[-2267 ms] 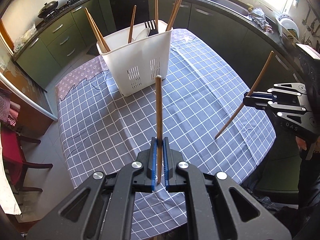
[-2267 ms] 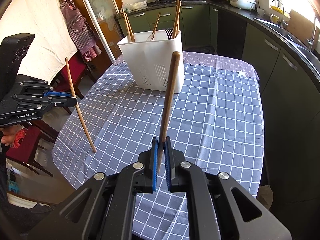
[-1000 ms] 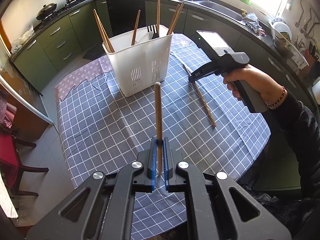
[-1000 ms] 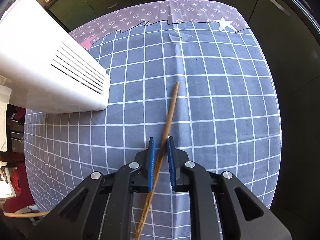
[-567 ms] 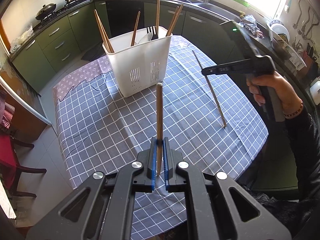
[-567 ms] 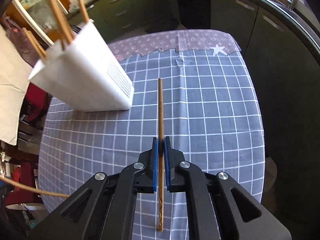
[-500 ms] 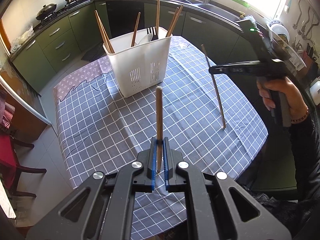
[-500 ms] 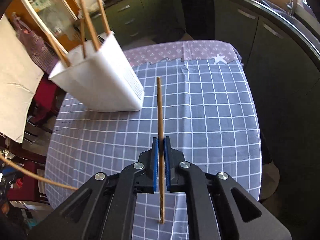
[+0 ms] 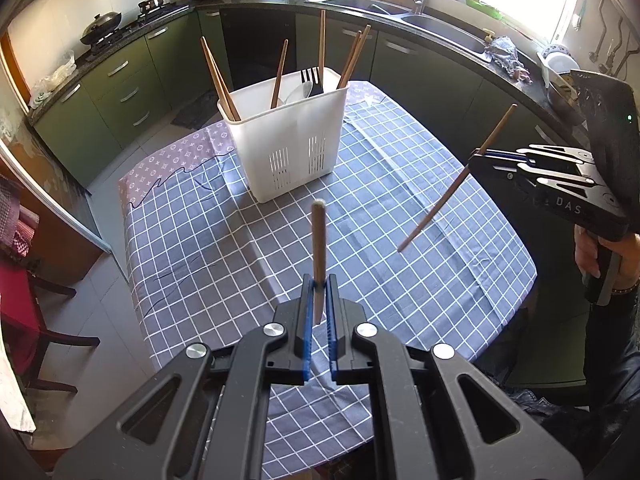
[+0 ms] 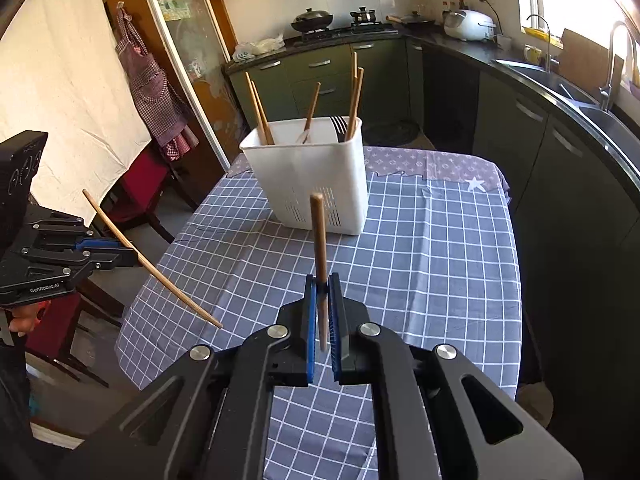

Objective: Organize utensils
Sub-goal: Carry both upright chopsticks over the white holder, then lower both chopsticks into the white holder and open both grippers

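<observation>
A white slotted utensil holder (image 9: 294, 142) (image 10: 316, 176) stands on the checked tablecloth at the far side, with several wooden chopsticks, a black fork and a white spoon in it. My left gripper (image 9: 318, 284) is shut on a wooden chopstick (image 9: 319, 240) that points up toward the holder. The same left gripper (image 10: 134, 258) shows at the left of the right wrist view, its chopstick (image 10: 160, 276) slanting down over the table edge. My right gripper (image 10: 322, 280) is shut on another chopstick (image 10: 319, 236), held above the table. In the left wrist view the right gripper (image 9: 474, 156) holds that chopstick (image 9: 456, 186) slanted.
The table (image 9: 460, 264) wears a grey-blue checked cloth. Dark green kitchen cabinets and a black counter with a sink (image 9: 440, 28) ring the far side. A red chair (image 10: 140, 188) stands at the table's left; a person's hand (image 9: 592, 256) grips the right tool.
The right gripper shut on the chopstick that lay on the cloth beside the holder, lifted it off the table and swung back to the right. The left gripper kept still with its chopstick.
</observation>
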